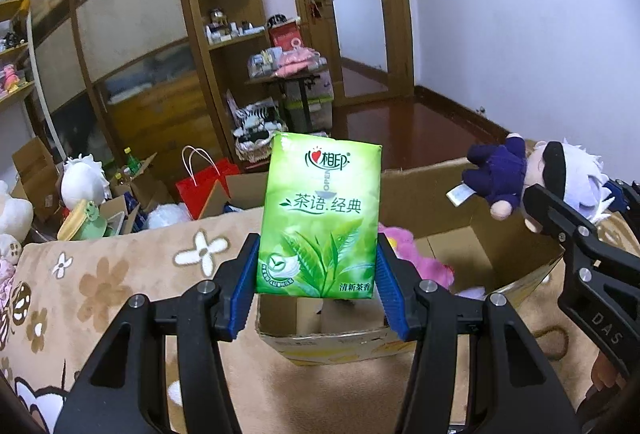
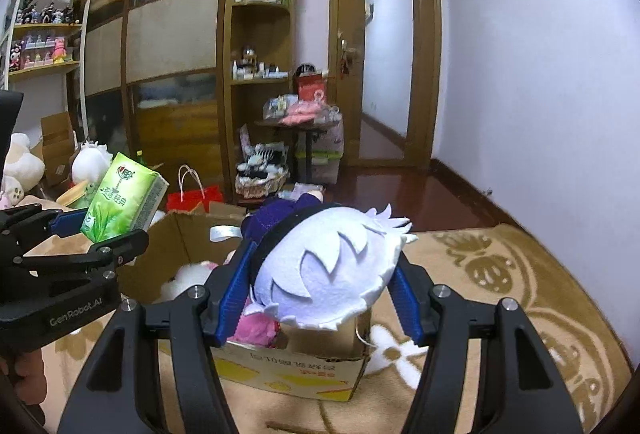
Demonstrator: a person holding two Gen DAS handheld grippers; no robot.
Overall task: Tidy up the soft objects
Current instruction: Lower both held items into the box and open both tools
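Red paper bag (image 1: 202,186) beside brown wardrobe (image 1: 132,34), wooden door (image 1: 352,2), dark glossy floor (image 1: 416,130)

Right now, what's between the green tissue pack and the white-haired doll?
Only the open cardboard box below, with a pink plush inside; the left wrist view shows the tissue pack and doll held apart above it.

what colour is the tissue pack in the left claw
Green, with tea-leaf artwork; the tissue pack shows best in the left wrist view.
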